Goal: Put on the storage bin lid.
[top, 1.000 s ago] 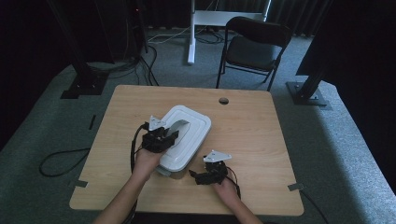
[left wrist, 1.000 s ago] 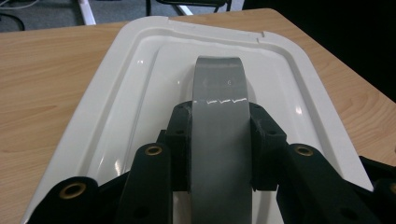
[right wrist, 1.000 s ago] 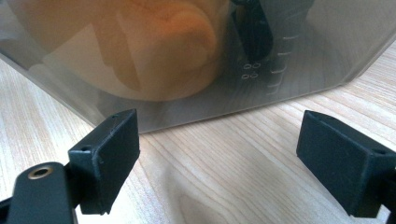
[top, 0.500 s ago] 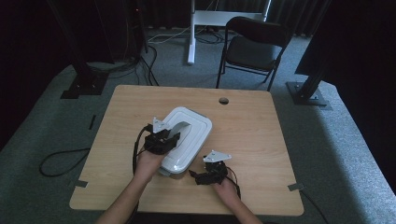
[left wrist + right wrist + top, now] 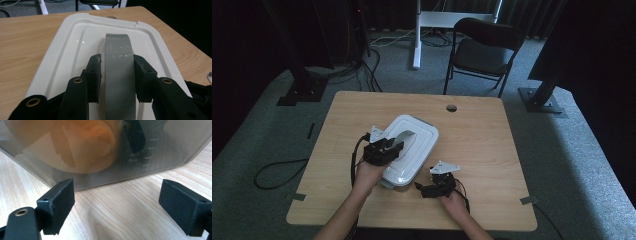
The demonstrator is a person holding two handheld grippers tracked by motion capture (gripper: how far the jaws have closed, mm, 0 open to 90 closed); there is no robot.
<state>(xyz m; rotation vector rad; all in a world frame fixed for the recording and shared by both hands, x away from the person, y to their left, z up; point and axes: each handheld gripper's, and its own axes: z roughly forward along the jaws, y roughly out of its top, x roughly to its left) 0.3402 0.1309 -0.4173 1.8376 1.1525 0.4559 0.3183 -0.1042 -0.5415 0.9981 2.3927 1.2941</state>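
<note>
A person seated at the near edge of a wooden table [image 5: 492, 150] holds two black grippers, one in each hand. There is one container on the table: a translucent box with a white lid [image 5: 409, 147], lying slightly left of the table's middle and angled toward the far right. One grey arched handle [image 5: 117, 62] runs along the lid's centre. The left gripper [image 5: 384, 149] rests on top of the lid, and in the left gripper view its two jaws are clamped on either side of that grey handle. The right gripper [image 5: 432, 187] sits low on the table just beside the box's near right corner; in the right gripper view its jaws stand wide apart with bare wood between them, facing the box's cloudy side wall [image 5: 105, 157], through which blurred orange shapes show. The tabletop is light wood grain with one round cable hole [image 5: 451, 108] near its far edge. The room is dim, with grey carpet, one black folding chair [image 5: 484, 50] beyond the table, dark curtains, and loose cables on the floor at the left.
</note>
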